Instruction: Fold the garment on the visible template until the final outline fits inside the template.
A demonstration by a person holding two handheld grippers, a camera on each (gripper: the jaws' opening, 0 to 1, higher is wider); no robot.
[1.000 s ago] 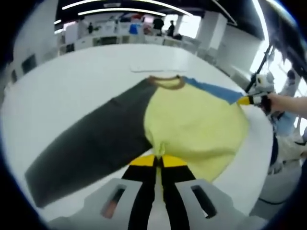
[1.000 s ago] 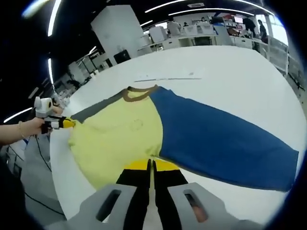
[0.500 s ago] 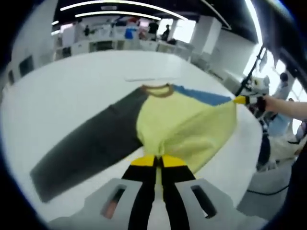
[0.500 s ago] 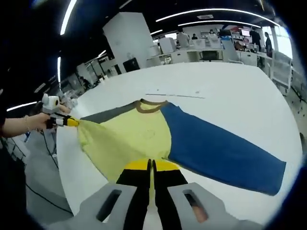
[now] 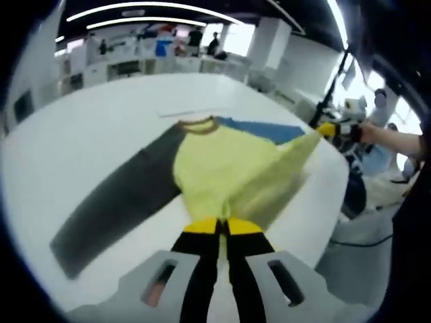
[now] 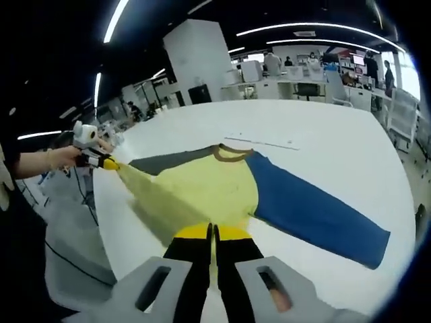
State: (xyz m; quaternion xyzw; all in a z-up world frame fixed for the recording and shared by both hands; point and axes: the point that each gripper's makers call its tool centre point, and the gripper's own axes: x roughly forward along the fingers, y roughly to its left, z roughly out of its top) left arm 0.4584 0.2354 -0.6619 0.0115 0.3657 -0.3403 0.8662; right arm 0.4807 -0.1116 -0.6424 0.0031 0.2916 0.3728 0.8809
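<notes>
Both grippers, left gripper (image 5: 219,225) and right gripper (image 6: 213,232), are pinching the long-sleeved shirt's (image 5: 222,168) yellow hem, fingers pressed together; lifting evenly should keep the fold square on the desk (image 5: 81,128).

- The white table (image 5: 81,128) lies bare to the far side of the garment (image 5: 222,168), beyond its brown collar (image 5: 196,124).
- A thin strip (image 6: 262,142) lies flat there, no barrier.
- The near hem is lifted, stretched between the left gripper (image 5: 219,229) and right gripper (image 6: 212,235), blocking passage there.
- Desks (image 6: 296,84) stand well beyond the table.
</notes>
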